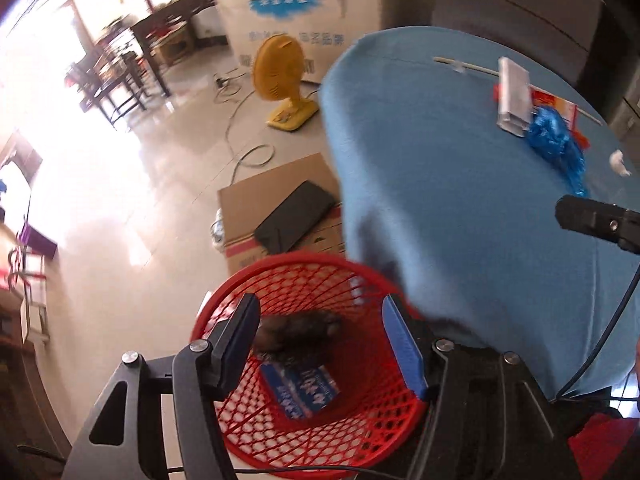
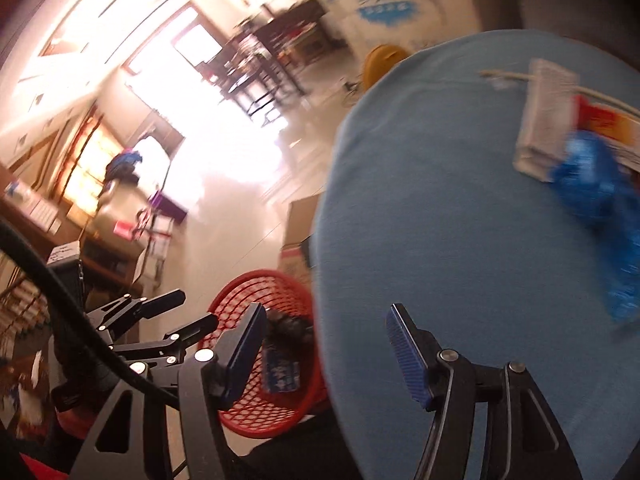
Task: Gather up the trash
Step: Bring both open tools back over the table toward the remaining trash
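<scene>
Over the red basket (image 1: 256, 280), left tongs (image 1: 326, 342) gape, empty.

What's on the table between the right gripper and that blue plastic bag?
Nothing: in the right wrist view only bare blue tablecloth separates the right gripper from the blue plastic bag.

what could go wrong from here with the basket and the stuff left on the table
1. The red basket sits tight against the hanging blue tablecloth; a gripper could snag the cloth and drag items off.
2. The blue plastic bag overlaps the white box and a red wrapper, so a grab may take the wrong piece.
3. Both views are blurred, so the open right gripper may misjudge its approach.
</scene>
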Demonstrator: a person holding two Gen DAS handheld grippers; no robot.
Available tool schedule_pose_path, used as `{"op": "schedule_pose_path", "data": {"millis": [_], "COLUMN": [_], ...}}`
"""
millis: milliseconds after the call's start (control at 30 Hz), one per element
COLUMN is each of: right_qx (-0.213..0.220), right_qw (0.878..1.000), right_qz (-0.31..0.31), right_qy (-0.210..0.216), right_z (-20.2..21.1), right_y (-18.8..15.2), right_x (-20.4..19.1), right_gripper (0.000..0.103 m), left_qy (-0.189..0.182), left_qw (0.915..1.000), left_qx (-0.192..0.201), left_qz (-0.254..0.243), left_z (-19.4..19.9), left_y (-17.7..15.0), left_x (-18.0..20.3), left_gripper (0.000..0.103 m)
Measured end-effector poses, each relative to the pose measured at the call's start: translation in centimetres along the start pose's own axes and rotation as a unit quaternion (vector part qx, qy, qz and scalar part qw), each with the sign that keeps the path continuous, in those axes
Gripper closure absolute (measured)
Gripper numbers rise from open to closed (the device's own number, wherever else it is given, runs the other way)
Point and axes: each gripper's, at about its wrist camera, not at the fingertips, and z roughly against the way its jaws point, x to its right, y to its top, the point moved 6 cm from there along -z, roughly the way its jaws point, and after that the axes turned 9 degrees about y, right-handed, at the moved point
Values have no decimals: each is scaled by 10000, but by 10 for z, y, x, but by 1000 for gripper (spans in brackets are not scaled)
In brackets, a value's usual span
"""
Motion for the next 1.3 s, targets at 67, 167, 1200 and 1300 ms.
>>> {"op": "schedule_pose_path", "data": {"millis": [67, 167, 1200, 1300], "right_qx": [217, 491, 1766, 1675], "right_qw": [9996, 9979, 9551, 9545], "right_qz": [-131, -273, -1430, -1430], "right_qy": [-148, -331, -1902, -2013], "right_z": [24, 54, 214, 213], "right_y": [0, 3, -28, -29], "right_x": [13, 30, 169, 182], "right_gripper": [37, 37, 36, 36], "left_qy": [-51, -169, -860, -931], "left_qw": [9998, 9988, 9590, 9604], "left_qx": [78, 206, 709, 551], "left_qz": [-150, -412, -2607, -2568], "left_z": [3, 10, 36, 27], "left_y": [7, 17, 76, 80], "left_x": [15, 39, 255, 259], "left_gripper": [39, 38, 38, 37]}}
